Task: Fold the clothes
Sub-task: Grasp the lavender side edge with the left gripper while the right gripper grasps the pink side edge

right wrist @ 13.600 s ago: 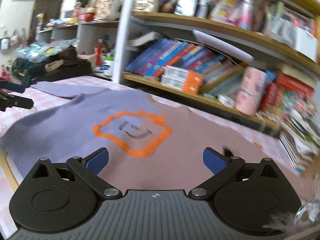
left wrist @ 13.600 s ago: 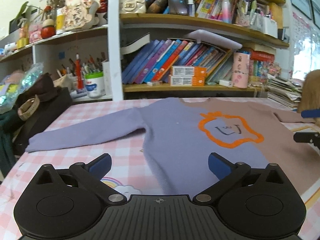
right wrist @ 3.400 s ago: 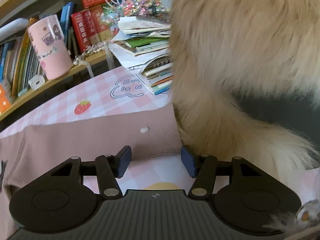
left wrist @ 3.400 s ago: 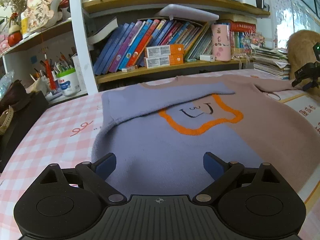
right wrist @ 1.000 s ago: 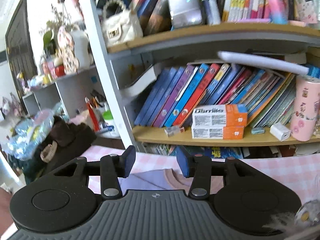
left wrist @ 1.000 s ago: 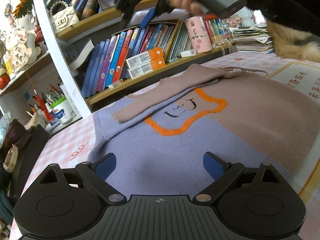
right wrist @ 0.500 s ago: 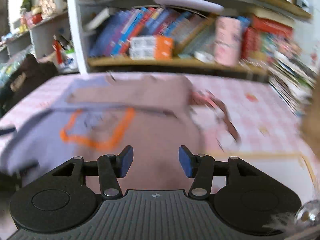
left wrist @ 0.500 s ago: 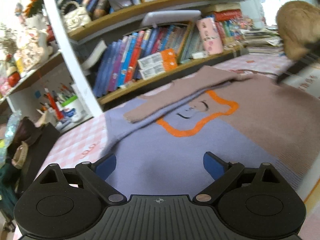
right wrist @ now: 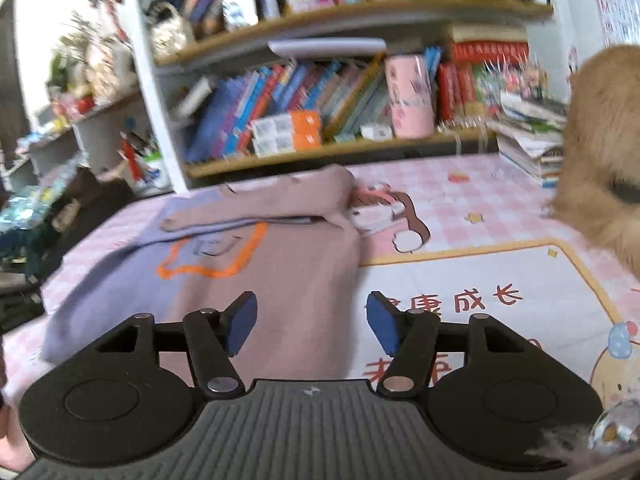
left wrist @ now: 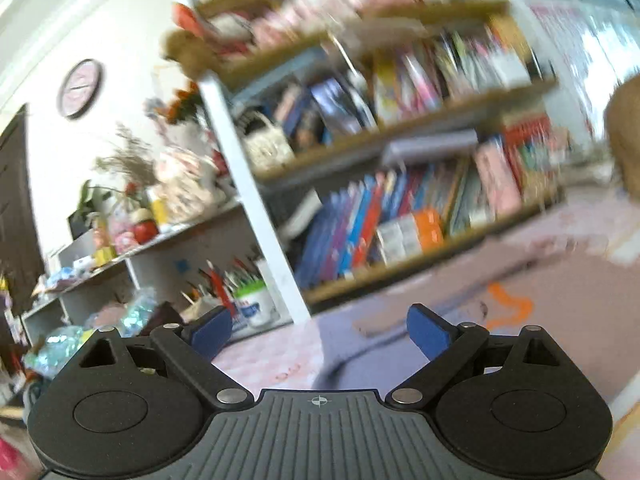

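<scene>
With both sleeves now folded over the sweater, the left gripper and right gripper have lifted away released, so the body fold seems next.

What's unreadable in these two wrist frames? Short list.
- Left wrist: heavy motion blur; sweater is a smear, its orange print illegible.
- Left wrist: sweater's near hem hidden behind the open left claw.
- Right wrist: right claw body, jaws open, covers the sweater's near edge.
- Right wrist: furry animal cut off by the frame edge.
</scene>
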The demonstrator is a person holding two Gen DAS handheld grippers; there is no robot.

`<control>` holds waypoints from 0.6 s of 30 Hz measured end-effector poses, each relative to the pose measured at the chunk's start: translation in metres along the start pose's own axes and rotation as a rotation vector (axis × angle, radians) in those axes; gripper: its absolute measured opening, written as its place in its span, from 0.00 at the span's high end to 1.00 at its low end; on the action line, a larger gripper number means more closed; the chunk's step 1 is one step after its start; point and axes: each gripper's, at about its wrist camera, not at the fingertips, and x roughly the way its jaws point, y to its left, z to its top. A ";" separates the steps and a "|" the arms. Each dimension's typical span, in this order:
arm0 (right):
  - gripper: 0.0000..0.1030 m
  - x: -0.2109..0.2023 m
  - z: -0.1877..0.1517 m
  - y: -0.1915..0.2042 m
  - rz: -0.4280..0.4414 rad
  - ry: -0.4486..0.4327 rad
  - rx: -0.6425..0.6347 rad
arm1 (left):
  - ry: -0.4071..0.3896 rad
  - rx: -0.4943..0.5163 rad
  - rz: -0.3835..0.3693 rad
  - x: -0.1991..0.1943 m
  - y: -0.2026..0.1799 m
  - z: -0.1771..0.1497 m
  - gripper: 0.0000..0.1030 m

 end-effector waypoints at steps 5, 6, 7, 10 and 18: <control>0.43 -0.017 -0.008 0.002 0.036 -0.008 0.002 | 0.067 -0.126 -0.072 -0.036 0.024 -0.005 0.00; 0.43 -0.015 -0.009 0.003 0.042 -0.007 0.007 | 0.089 -0.127 -0.070 -0.034 0.026 -0.007 0.00; 0.43 -0.014 -0.009 0.003 0.048 -0.006 0.012 | 0.111 -0.128 -0.068 -0.033 0.027 -0.009 0.00; 0.43 -0.007 -0.011 0.005 0.068 0.007 0.026 | 0.220 -0.145 -0.065 -0.019 0.029 -0.014 0.00; 0.50 0.007 -0.019 0.000 0.056 0.051 0.059 | 0.429 -0.347 -0.195 0.018 0.046 -0.032 0.40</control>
